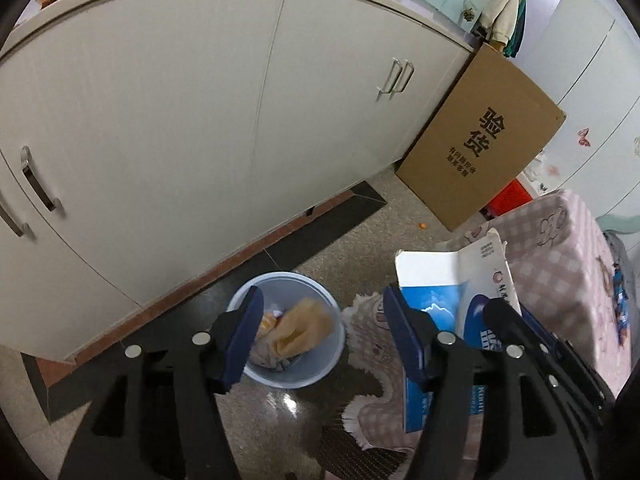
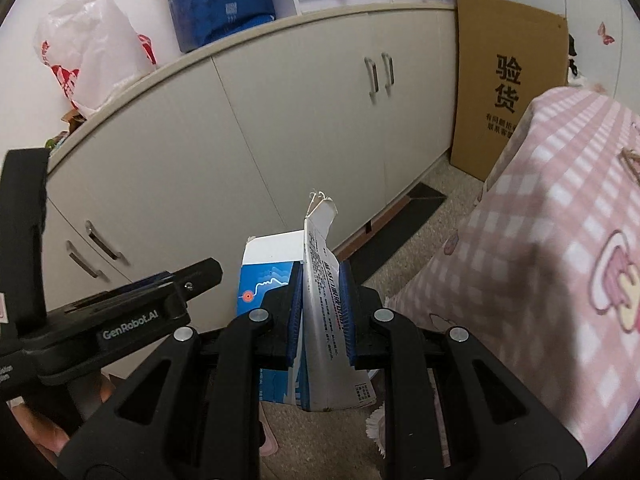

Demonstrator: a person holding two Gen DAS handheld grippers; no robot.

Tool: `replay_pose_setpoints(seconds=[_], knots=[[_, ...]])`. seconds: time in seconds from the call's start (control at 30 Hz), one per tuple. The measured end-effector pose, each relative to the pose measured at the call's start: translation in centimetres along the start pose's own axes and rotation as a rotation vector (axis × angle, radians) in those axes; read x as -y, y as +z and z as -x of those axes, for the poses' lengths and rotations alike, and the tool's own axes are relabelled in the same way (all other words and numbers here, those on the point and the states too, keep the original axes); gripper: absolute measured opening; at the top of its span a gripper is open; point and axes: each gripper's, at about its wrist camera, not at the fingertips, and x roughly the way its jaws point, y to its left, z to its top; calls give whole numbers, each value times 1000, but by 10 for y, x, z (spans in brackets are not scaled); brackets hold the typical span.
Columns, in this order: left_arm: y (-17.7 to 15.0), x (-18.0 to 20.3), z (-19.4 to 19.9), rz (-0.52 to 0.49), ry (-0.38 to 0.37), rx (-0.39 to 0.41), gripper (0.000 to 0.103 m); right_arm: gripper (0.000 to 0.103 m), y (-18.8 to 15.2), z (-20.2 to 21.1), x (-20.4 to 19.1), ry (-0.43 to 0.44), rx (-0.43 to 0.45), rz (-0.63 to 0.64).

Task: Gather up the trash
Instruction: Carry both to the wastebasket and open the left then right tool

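Note:
A pale blue trash bin (image 1: 316, 376) stands on the floor by the cabinet, holding a yellowish paper wrapper (image 1: 300, 328) and crumpled scraps. My left gripper (image 1: 320, 312) hangs open right above the bin, with nothing between its blue pads. A flattened blue-and-white carton (image 1: 440, 276) is to the right of the bin, above a fringed mat. In the right wrist view my right gripper (image 2: 322, 280) is shut on that carton (image 2: 324, 312), gripping its white side panel; the torn top sticks up beyond the fingertips. The left gripper's body (image 2: 132, 320) shows at the left, a hand below it.
White cabinet doors (image 1: 200, 120) with metal handles fill the back. A brown cardboard sheet (image 1: 480, 140) leans at the cabinet's right end. Furniture under a pink checked cloth (image 2: 540, 240) stands close on the right. A plastic bag (image 2: 92, 48) and a blue pack (image 2: 220, 8) sit on the counter.

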Motion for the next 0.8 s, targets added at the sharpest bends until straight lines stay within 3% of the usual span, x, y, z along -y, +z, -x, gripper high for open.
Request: replay_pose_setpoints(seconds=[0.63,0.77,0.8], knots=[[-1,-22,1,52,59,12,65,18,2,-17,-17,16,14,24],[2,-29,2,66,79,20,67,25,7,-31,-18,52,18,-1],[3,-30,1,64,88,16,67,34,8,-35,-17,62,13,-12]])
